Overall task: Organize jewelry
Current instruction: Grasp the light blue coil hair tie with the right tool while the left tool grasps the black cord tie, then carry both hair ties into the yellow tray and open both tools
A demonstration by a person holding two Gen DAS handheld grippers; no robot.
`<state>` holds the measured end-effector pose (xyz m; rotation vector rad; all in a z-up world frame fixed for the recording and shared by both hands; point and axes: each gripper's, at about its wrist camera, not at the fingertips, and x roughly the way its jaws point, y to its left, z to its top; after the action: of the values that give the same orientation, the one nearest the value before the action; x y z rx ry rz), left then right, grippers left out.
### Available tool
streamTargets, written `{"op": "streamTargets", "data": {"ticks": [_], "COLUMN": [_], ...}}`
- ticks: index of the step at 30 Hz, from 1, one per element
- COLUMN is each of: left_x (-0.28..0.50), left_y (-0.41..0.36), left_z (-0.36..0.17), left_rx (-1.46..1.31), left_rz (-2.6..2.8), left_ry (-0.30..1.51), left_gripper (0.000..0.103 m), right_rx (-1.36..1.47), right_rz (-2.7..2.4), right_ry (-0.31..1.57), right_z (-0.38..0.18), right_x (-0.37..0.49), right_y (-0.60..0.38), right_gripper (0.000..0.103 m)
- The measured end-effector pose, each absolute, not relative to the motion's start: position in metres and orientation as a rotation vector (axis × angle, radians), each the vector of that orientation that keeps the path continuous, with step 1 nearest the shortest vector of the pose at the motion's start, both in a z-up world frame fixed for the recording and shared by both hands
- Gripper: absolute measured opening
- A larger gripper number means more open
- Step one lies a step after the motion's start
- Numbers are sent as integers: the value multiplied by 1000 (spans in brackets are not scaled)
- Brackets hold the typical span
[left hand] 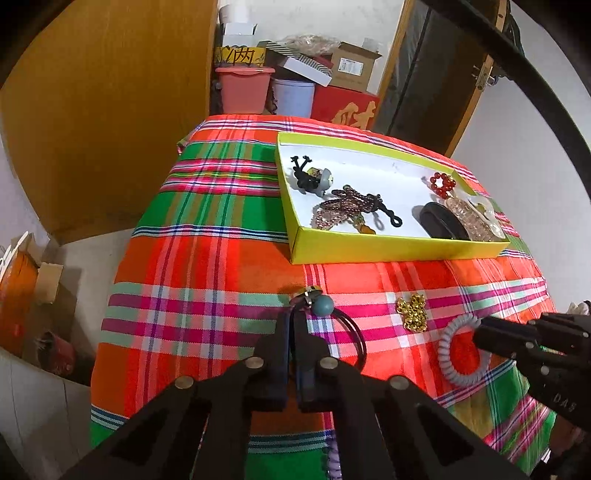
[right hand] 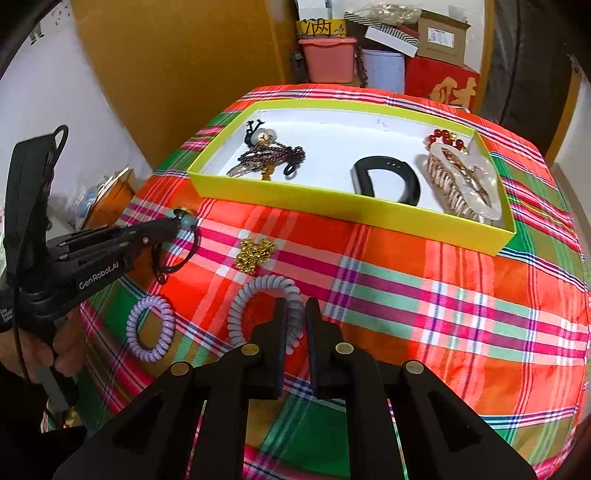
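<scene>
Here the left tongs [left hand: 295,314] are closed on a black hair tie [left hand: 354,339] that carries a teal bead [left hand: 324,305] and a small metal charm; the tie's loop hangs free just beside the fingers, above the plaid tablecloth [left hand: 207,280] near the table's near-left part. The right tongs [right hand: 295,314] are clamped on one side of a pale grey-blue spiral hair tie [right hand: 258,295], whose coil passes between the two fingers [right hand: 280,332]; the rest of the coil lies on the cloth. A second, lilac spiral hair tie [right hand: 149,328] lies flat on the cloth closer to the table's left edge, apart from both tongs. A small heap of gold chain [right hand: 255,254] rests on the cloth between the two tongs and the tray.

The yellow-rimmed tray [right hand: 332,214] with a white floor sits toward the table's far-right part. Its left end holds a figurine keyring [right hand: 264,136] and a tangle of dark beaded strands [right hand: 273,155]. Its right end holds a black bangle [right hand: 391,177], a clear hair claw clip [right hand: 465,184] and a red bead bracelet [right hand: 447,138] in the far corner.

A person's hand [right hand: 59,354] grips the handle of the left tongs. Beyond the table's far edge stand a pink bucket [right hand: 328,59], a pale bin and stacked cardboard boxes [right hand: 443,35].
</scene>
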<state>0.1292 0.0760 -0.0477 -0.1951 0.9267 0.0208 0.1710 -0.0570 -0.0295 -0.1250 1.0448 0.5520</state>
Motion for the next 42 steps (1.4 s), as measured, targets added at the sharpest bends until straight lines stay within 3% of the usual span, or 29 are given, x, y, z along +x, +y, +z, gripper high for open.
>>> {"op": "streamTargets", "data": {"ticks": [21,42], "left_x": [115,201], "left_y": [62,51], "left_z": [18,35], "left_rx": [-187,-138], "left_rz": [-30,-71], "left_ry": [799,781], "left_gripper": [2,2], "right_rx": [-78,-78], "right_rz": [517,453], "right_ry": [936,868], "right_z": [10,23], "right_x": [177,253], "right_y": [-78,-82], "right_gripper": [10,10]}}
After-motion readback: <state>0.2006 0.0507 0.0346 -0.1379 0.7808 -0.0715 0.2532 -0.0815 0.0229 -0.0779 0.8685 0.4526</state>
